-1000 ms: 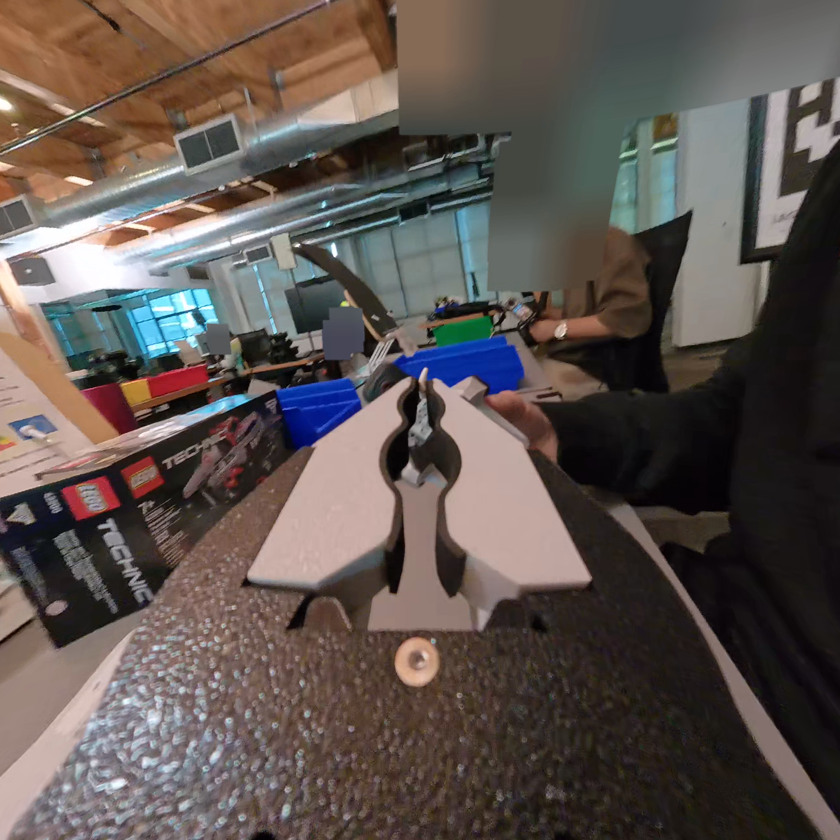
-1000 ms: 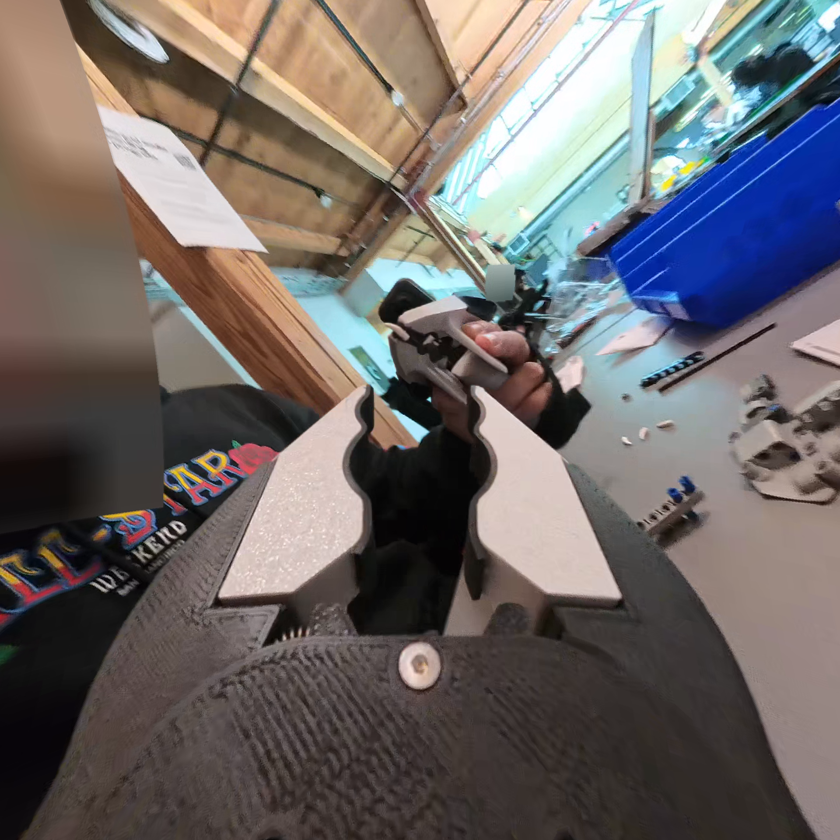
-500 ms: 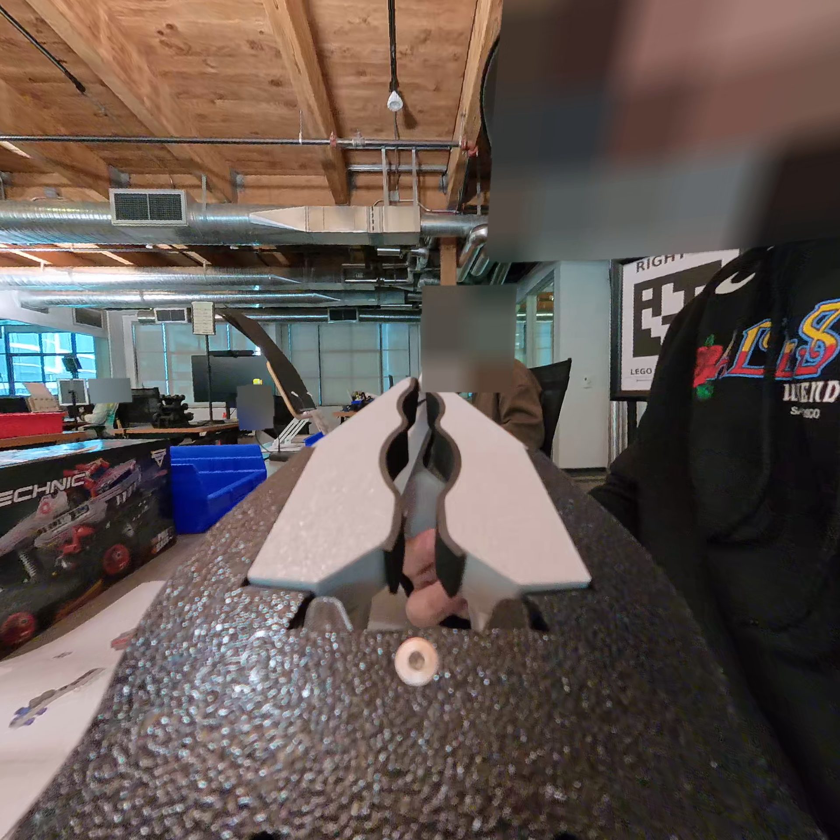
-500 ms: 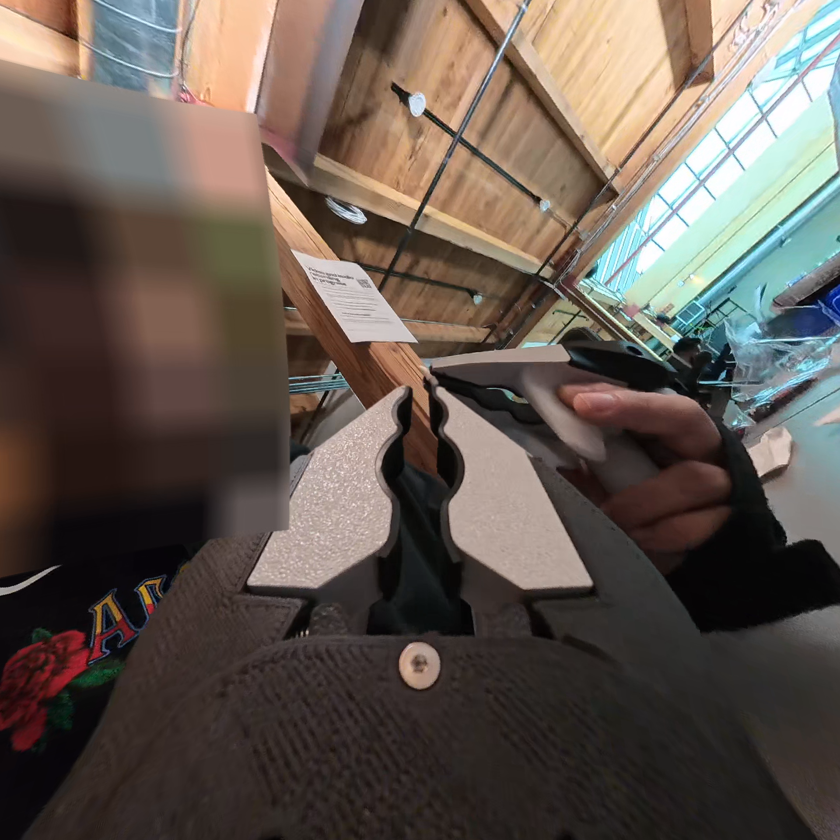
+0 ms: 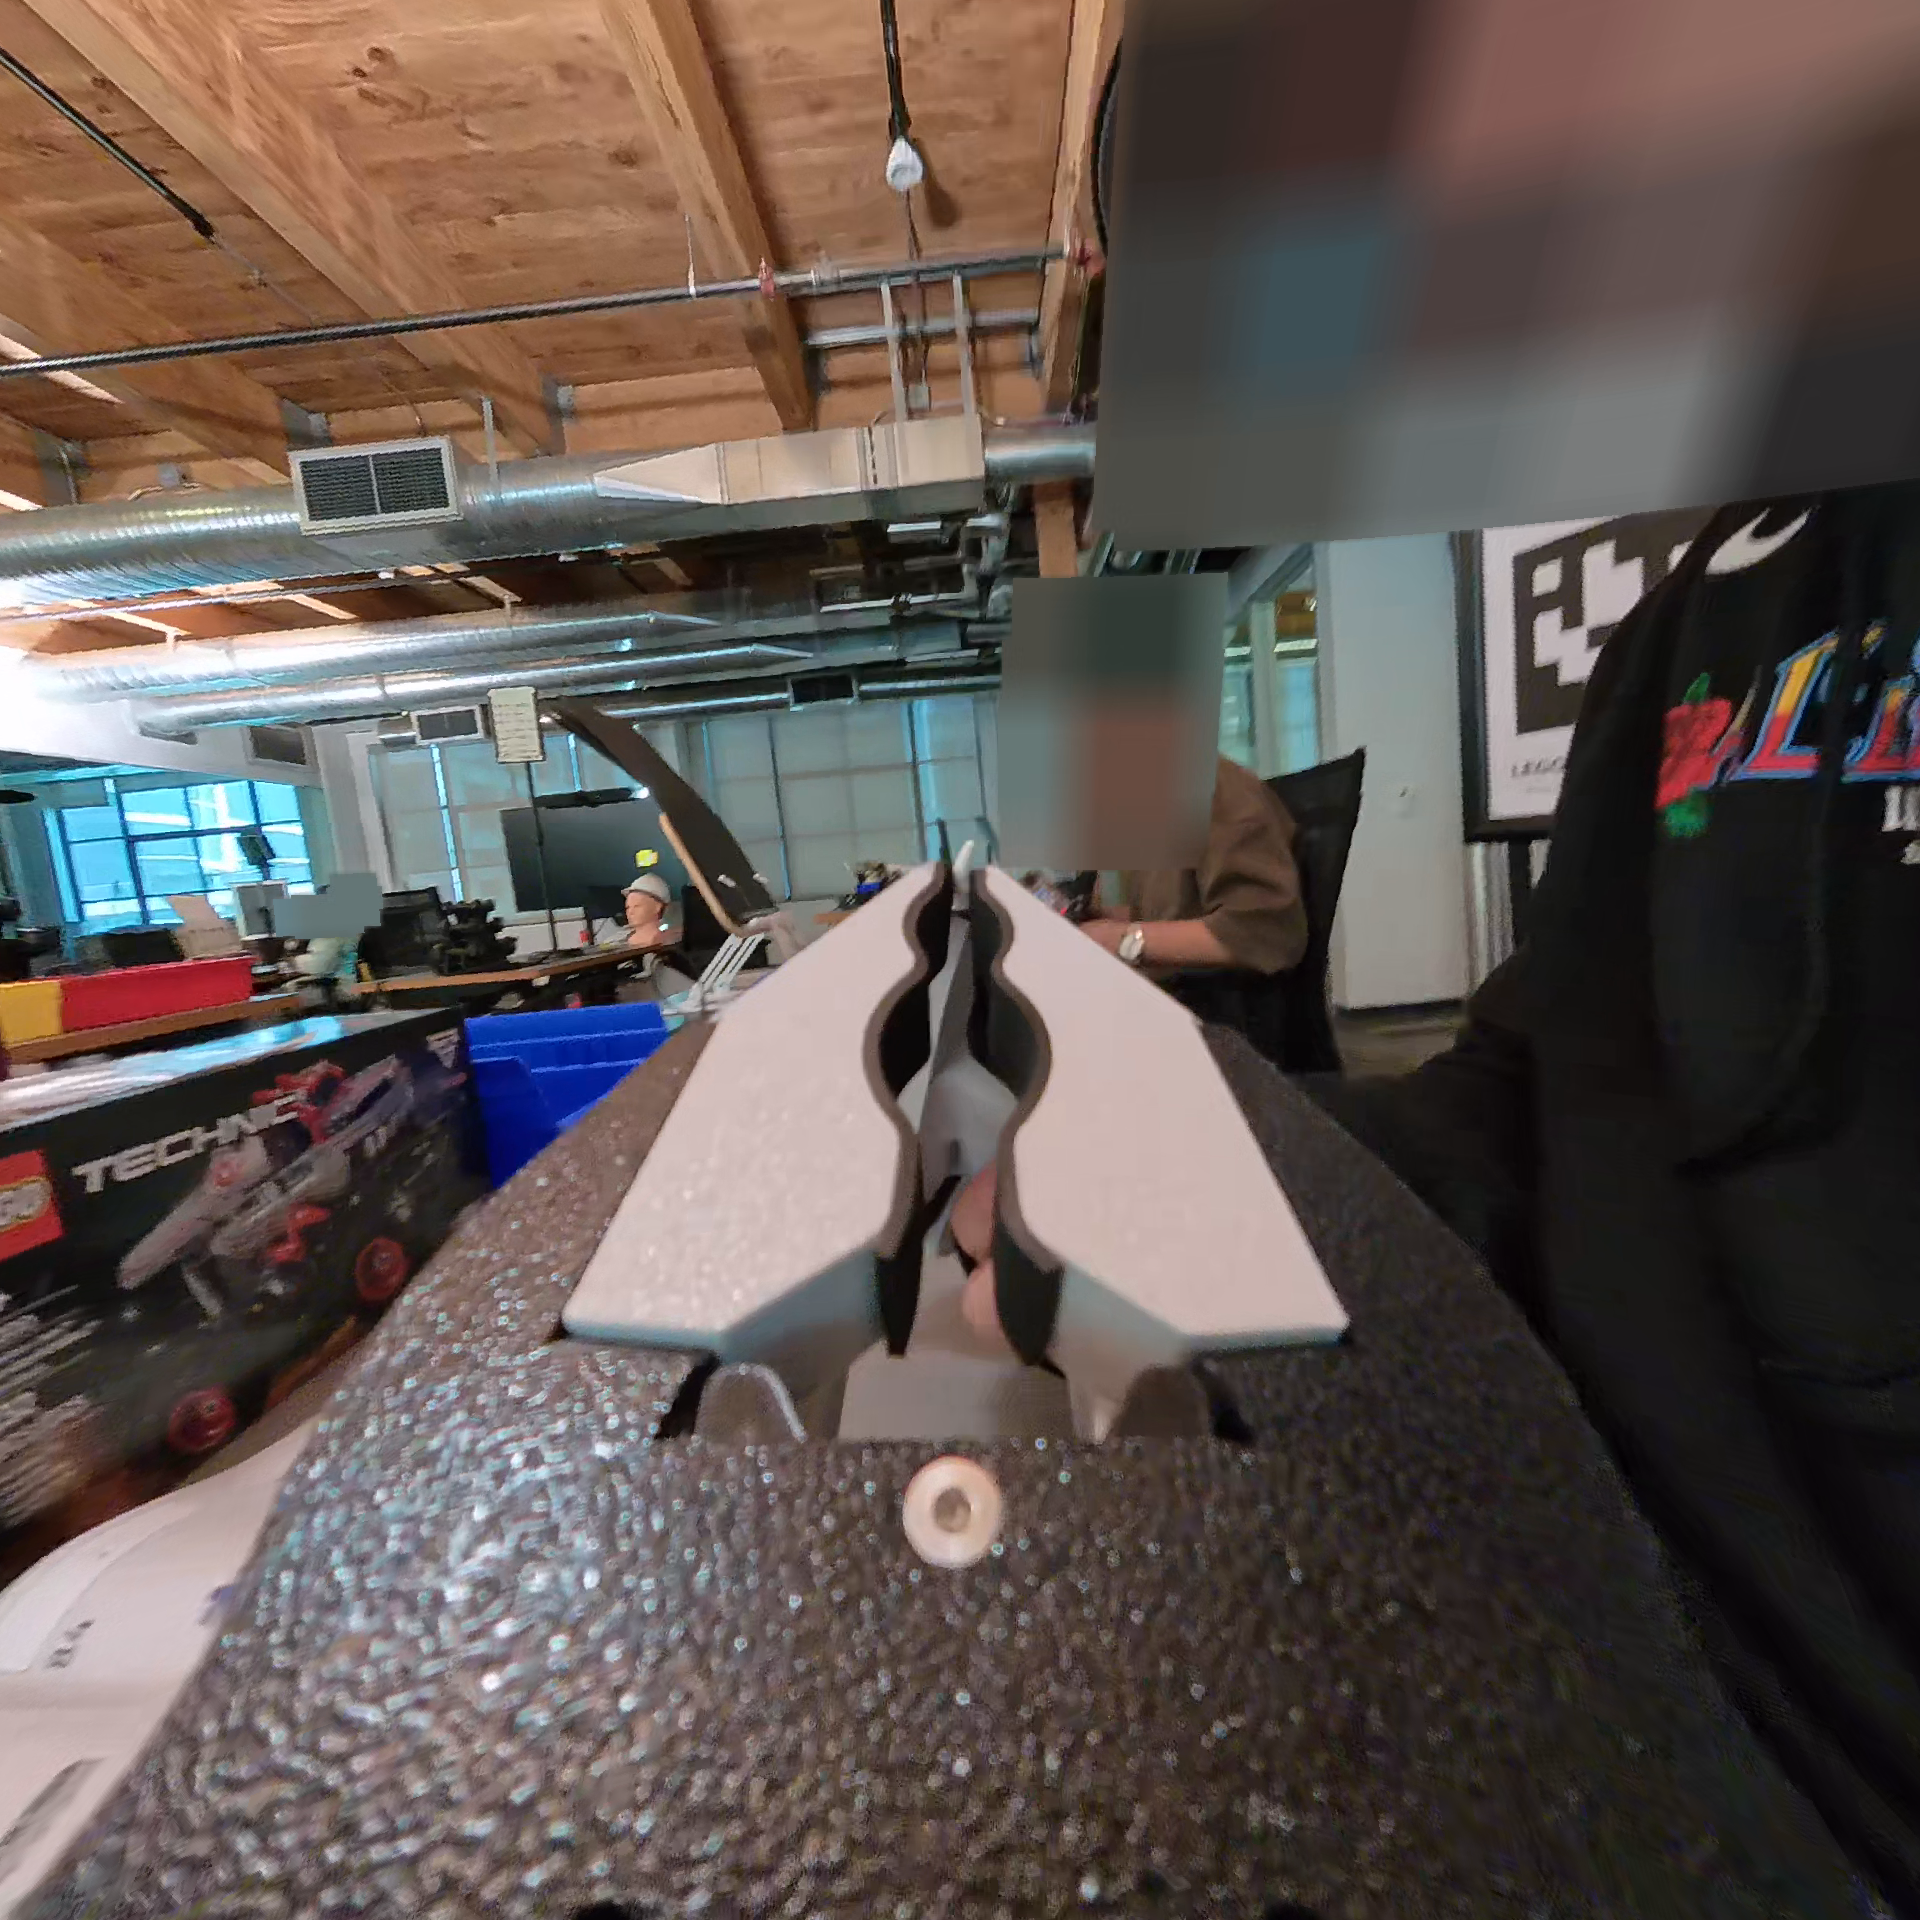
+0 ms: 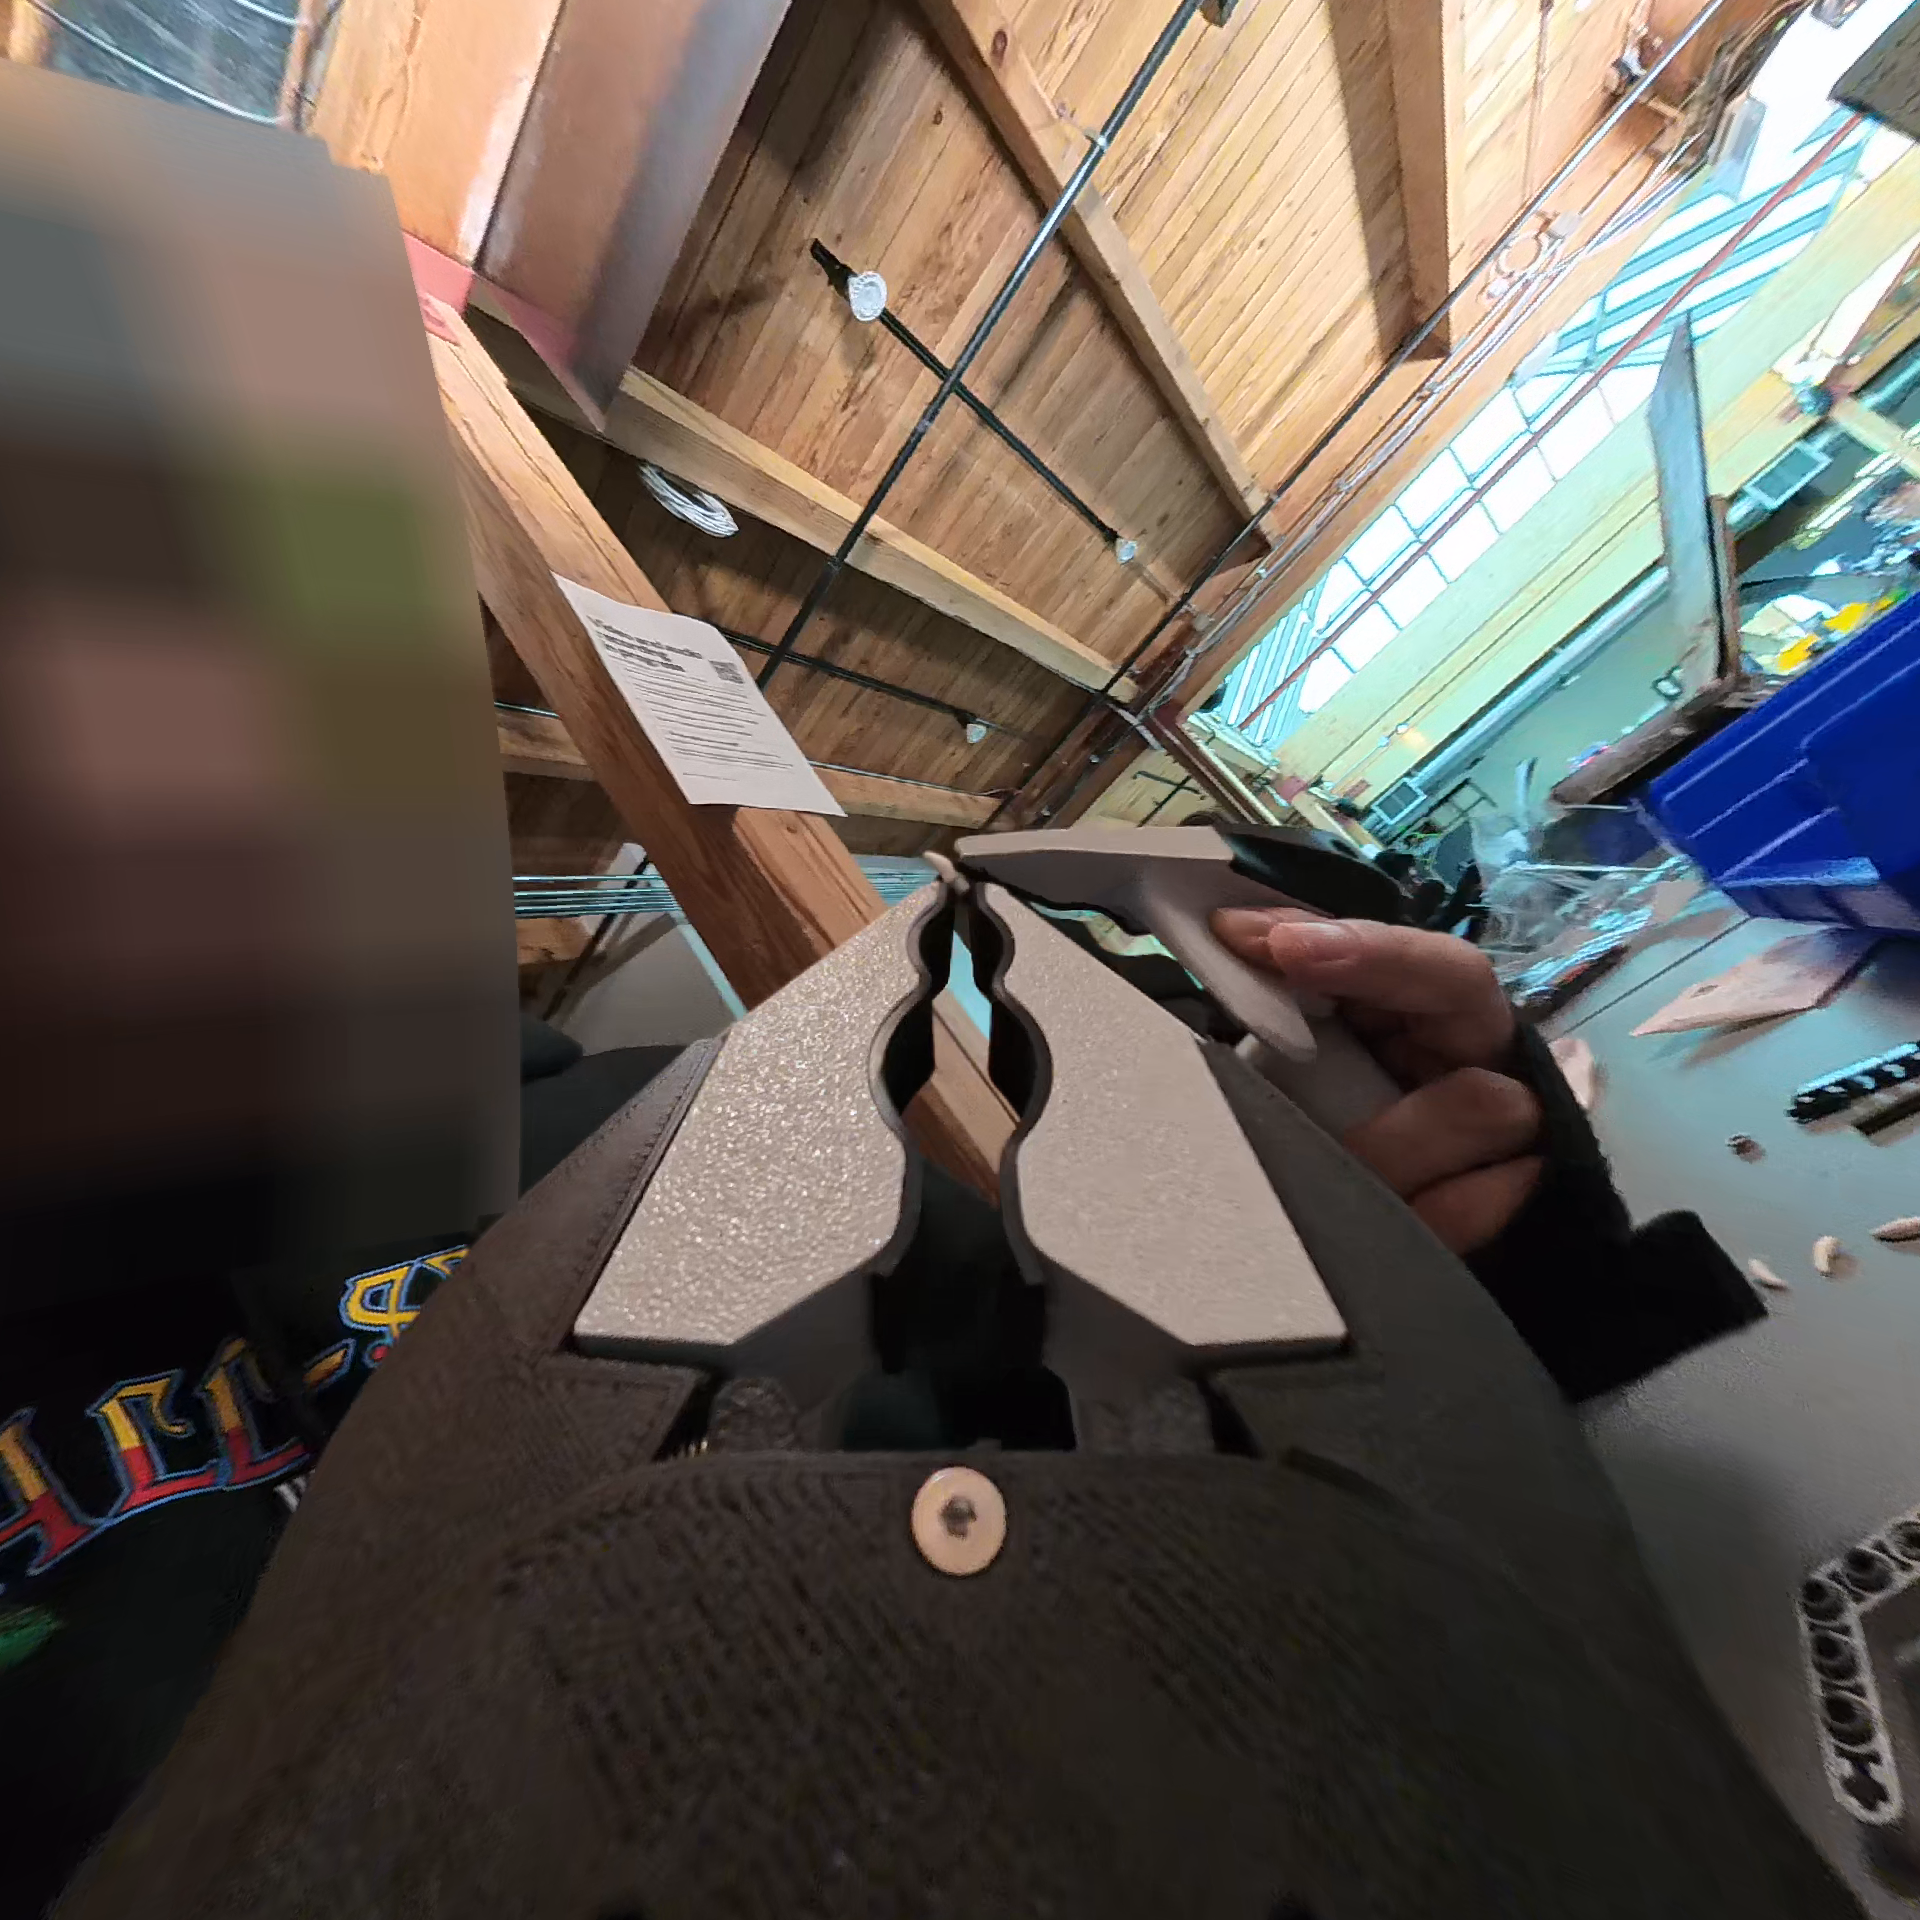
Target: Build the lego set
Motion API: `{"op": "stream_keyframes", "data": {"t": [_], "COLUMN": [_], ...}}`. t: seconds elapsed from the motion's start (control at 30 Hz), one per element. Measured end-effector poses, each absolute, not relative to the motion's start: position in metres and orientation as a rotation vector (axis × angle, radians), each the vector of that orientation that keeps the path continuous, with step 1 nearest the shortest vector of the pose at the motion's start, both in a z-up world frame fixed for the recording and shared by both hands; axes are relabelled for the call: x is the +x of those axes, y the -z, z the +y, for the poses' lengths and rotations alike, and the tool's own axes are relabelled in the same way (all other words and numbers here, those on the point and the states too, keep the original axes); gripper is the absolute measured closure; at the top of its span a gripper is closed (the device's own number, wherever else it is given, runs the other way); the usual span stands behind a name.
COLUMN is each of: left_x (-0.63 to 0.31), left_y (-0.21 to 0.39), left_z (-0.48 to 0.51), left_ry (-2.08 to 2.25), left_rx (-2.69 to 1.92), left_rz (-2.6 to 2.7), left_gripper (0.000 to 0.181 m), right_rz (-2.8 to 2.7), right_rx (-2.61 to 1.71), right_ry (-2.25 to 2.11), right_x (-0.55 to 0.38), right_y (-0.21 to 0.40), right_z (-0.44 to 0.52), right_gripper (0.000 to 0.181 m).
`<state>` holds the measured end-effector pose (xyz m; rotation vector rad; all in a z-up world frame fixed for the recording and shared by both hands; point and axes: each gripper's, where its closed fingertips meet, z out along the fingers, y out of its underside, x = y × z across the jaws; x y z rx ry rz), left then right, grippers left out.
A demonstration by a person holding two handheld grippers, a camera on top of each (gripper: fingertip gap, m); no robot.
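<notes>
1. The right tongs, spread wide a second ago, have been drawn together until only a slit is left at the tips.
2. A small pale piece is clamped there, raised in the air in front of the person's chest.
3. The same piece is pinched at the tips of the left tongs, which have stayed nearly together and have been swung round to meet the right pair.
4. A handover or re-grip is judged to be under way; the other loose parts are left on the table.
</notes>
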<state>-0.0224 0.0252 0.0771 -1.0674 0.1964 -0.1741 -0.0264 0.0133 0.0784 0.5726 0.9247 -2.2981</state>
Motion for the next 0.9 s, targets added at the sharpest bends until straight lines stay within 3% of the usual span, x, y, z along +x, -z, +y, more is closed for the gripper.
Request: {"op": "stream_keyframes", "data": {"t": [0.03,0.6,0.8,0.9], "left_x": [-0.022,-0.055,-0.038,-0.035], "left_y": [-0.076,-0.051,-0.061,-0.060], "left_z": [0.026,0.025,0.025,0.028], "left_ry": [0.148,-0.057,-0.006,0.001], "left_rx": [-1.087,-1.333,-1.273,-1.265], "left_rz": [0.209,0.168,0.257,0.279], "left_gripper": [0.181,0.181,0.181,0.181], "right_rz": [0.941,1.534,1.116,1.062], "right_rx": [0.586,0.862,0.770,0.717], "right_ry": [2.306,2.437,2.362,2.293], "right_x": [-0.028,-0.054,-0.048,-0.042], "right_y": [-0.078,-0.040,-0.055,-0.057], "right_z": [0.014,0.020,0.030,0.023], "right_gripper": [0.181,0.181,0.180,0.167]}}
